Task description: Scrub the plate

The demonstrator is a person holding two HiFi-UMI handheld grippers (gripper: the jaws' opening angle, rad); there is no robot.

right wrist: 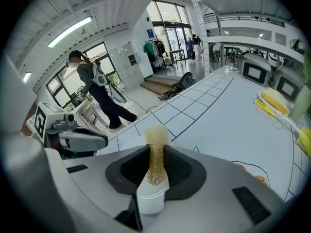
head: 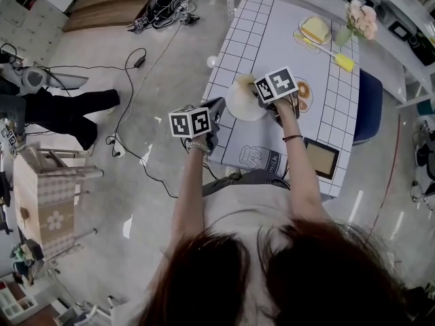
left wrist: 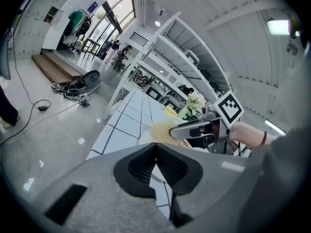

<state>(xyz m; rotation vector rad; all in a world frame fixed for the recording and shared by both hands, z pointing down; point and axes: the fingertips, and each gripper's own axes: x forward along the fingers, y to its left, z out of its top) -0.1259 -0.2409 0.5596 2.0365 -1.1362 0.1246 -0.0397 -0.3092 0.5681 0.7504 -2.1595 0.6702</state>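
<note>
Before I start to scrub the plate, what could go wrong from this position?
1. The left gripper seems to pinch the plate only at its rim, near the table edge; scrubbing pressure could make it slip and fall to the floor.
2. The right gripper holds the scrubber in a narrow pinch; it may twist out when pressed.
3. The two grippers are close together and could knock.

Head camera high over the table (head: 272, 39), steeply down; gripper cameras close behind own jaws, mutually opposed (table shared).
</note>
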